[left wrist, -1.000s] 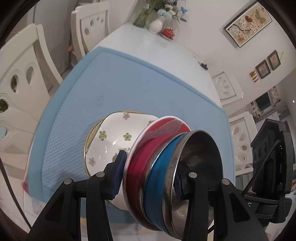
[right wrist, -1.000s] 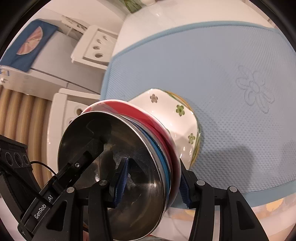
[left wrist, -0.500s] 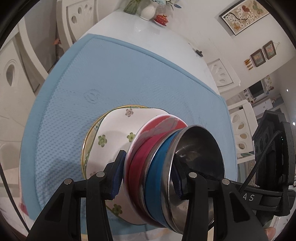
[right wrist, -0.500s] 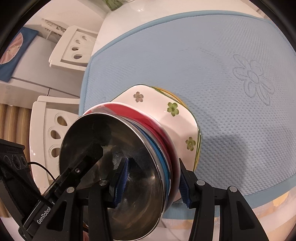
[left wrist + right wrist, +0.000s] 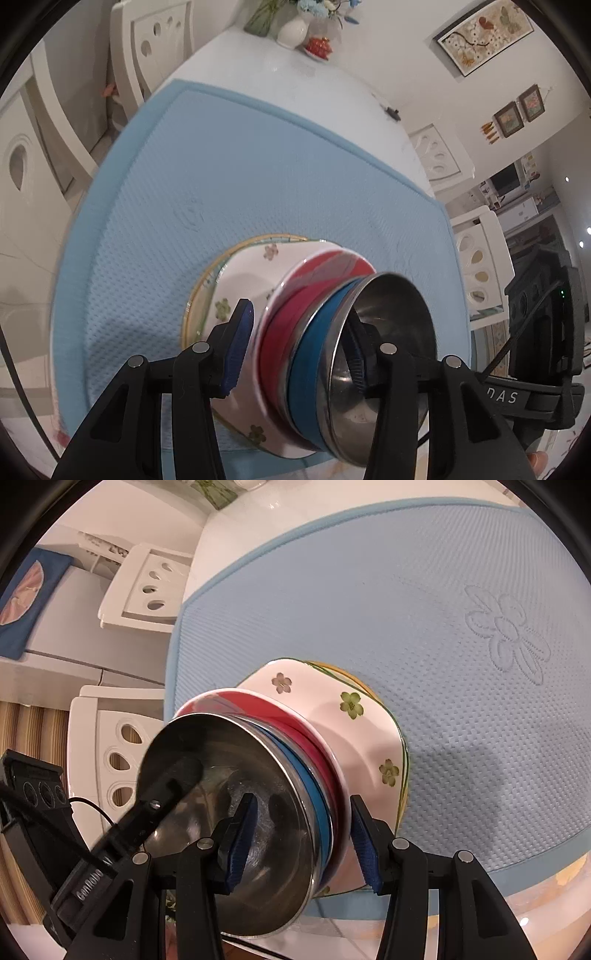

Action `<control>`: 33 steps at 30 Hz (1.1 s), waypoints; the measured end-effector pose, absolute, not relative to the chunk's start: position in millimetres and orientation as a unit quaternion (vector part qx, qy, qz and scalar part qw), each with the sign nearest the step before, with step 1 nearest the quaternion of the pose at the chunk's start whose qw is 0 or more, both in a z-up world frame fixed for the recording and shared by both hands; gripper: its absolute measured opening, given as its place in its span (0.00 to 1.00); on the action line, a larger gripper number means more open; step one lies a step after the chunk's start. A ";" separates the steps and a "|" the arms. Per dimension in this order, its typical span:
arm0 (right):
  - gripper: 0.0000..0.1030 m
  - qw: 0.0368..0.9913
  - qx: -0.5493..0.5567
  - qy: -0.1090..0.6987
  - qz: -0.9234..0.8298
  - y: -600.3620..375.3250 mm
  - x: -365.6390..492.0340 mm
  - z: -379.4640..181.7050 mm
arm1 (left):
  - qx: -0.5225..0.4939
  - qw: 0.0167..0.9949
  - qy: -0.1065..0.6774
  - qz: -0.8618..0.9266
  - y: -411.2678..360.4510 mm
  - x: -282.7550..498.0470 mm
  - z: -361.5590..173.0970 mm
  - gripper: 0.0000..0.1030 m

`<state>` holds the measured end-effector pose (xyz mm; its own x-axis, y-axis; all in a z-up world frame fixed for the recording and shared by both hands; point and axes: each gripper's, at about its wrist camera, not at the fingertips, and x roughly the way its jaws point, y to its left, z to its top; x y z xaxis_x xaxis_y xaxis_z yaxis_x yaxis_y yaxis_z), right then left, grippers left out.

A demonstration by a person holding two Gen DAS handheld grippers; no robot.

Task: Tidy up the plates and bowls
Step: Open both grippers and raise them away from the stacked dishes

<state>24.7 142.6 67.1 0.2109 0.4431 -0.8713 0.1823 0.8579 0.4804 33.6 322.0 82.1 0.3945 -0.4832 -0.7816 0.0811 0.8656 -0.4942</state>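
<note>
Left gripper (image 5: 299,347): jaws spread wide. One blue pad (image 5: 238,347) stands just beside the red rim with a sliver of gap; the other pad is inside the steel bowl. Whether it truly pinches the stack I cannot tell from this angle
Right gripper (image 5: 303,843): jaws also wide apart, straddling the opposite rim of the same stack. One pad (image 5: 242,836) sits inside the steel bowl and the other (image 5: 364,849) is outside, beside the red rim and the white bowl's wall; actual contact is unclear
Steel bowl (image 5: 388,332): innermost and topmost of the nest, shiny inside, with a finger of each gripper reaching into it
Blue bowl (image 5: 314,354): nested directly under the steel one, only its outer band showing
Red bowl (image 5: 288,314): nested under the blue one, rim flaring wider
White bowl (image 5: 332,709): squarish, with small green flower prints, holding the three nested bowls
Plate (image 5: 207,280): yellow-green rimmed, lying flat under the white bowl
Mat (image 5: 406,590): light blue, textured, with an embossed flower; the plate lies on it near its front edge
Table (image 5: 295,81): white; it carries the mat
Far end of the table: white vase (image 5: 291,29) with flowers, and a small red item just beside it
Chairs (image 5: 144,590): white, with cut-out backs, drawn up at the table's sides
</note>
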 end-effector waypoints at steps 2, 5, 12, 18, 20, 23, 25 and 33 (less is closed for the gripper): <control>0.48 0.741 0.247 0.618 0.088 140.7 21.2 72.0 | -0.192 0.813 0.520 -0.177 326.0 32.2 86.7 0.43; 0.48 0.753 0.236 0.609 0.085 139.9 14.4 82.5 | -0.179 0.819 0.514 -0.182 328.7 26.1 96.7 0.43; 0.48 0.819 0.163 0.545 0.077 152.8 -16.0 139.6 | -0.094 0.868 0.458 -0.166 317.1 -0.9 144.1 0.43; 0.50 0.876 0.082 0.468 0.075 170.1 -51.1 199.8 | -0.074 0.911 0.385 -0.128 314.6 -36.2 193.6 0.48; 0.50 0.887 0.086 0.449 0.061 168.2 -65.7 214.1 | -0.084 0.920 0.363 -0.121 316.5 -47.7 209.1 0.48; 0.52 0.894 0.087 0.435 0.060 165.8 -82.1 223.9 | -0.082 0.932 0.339 -0.101 310.5 -62.5 229.7 0.49; 0.52 0.899 0.064 0.430 0.059 168.3 -88.4 230.1 | -0.078 0.936 0.331 -0.087 306.2 -72.6 238.1 0.56; 0.52 0.907 0.045 0.414 0.062 148.3 -134.1 243.9 | -0.025 0.943 0.323 -0.078 273.0 -115.2 252.0 0.61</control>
